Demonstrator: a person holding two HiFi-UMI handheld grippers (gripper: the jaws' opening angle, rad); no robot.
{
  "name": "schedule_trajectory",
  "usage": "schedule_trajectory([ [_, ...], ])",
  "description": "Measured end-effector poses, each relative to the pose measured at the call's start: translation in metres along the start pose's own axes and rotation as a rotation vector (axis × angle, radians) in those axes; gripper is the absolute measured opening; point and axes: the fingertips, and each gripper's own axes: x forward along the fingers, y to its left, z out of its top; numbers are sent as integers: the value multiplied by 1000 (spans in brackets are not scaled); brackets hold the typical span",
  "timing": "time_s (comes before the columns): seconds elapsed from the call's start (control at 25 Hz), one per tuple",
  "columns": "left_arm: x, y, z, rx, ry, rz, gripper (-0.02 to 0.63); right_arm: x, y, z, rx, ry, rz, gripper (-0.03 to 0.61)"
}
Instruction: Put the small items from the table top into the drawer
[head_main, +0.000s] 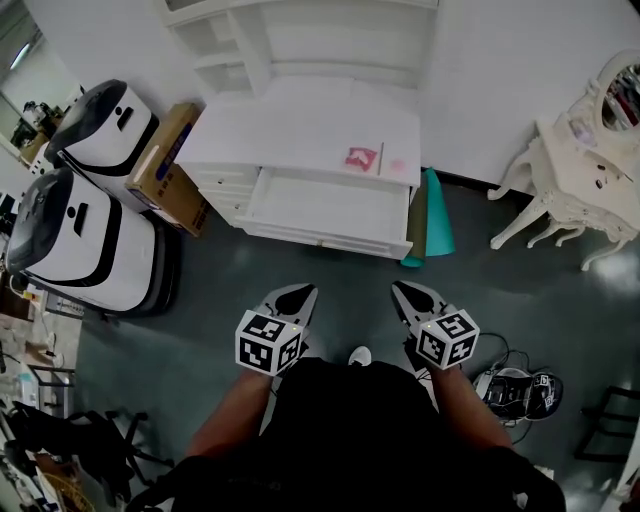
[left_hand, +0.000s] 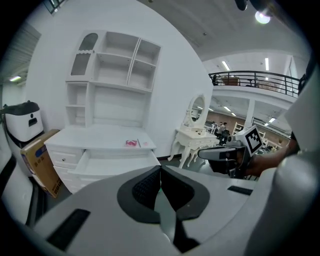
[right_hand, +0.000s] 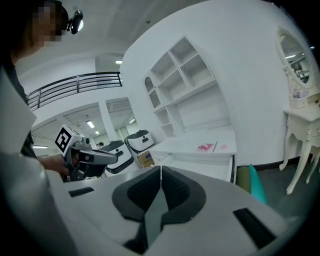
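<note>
Holding left tool (head_main: 300, 293) and right tool (head_main: 405, 291) closed, empty, we judge the pink item (head_main: 361, 158) light, flat, flimsy: pinch one edge.

The person stands with both bare forearms (head_main: 238, 408) bent forward at waist height, one gripper in each hand. The grey-and-black, two-jaw left gripper (head_main: 298, 291) points forward and slightly inward. Its black ribbed jaws are pressed together with nothing between them, as the left gripper view (left_hand: 160, 168) shows. The matching right gripper (head_main: 404, 290) is level with it, just apart and angled inward the same way. Its jaws also meet empty (right_hand: 160, 168). Each gripper has a black-and-white marker cube (head_main: 268, 342) at its rear, just above the wrist.
</note>
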Motion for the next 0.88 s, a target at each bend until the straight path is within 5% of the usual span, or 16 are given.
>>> schedule_trajectory([
  [0.88, 79, 3, 27, 42, 92, -95, 11, 15, -62, -6, 111, 17, -79, 29],
])
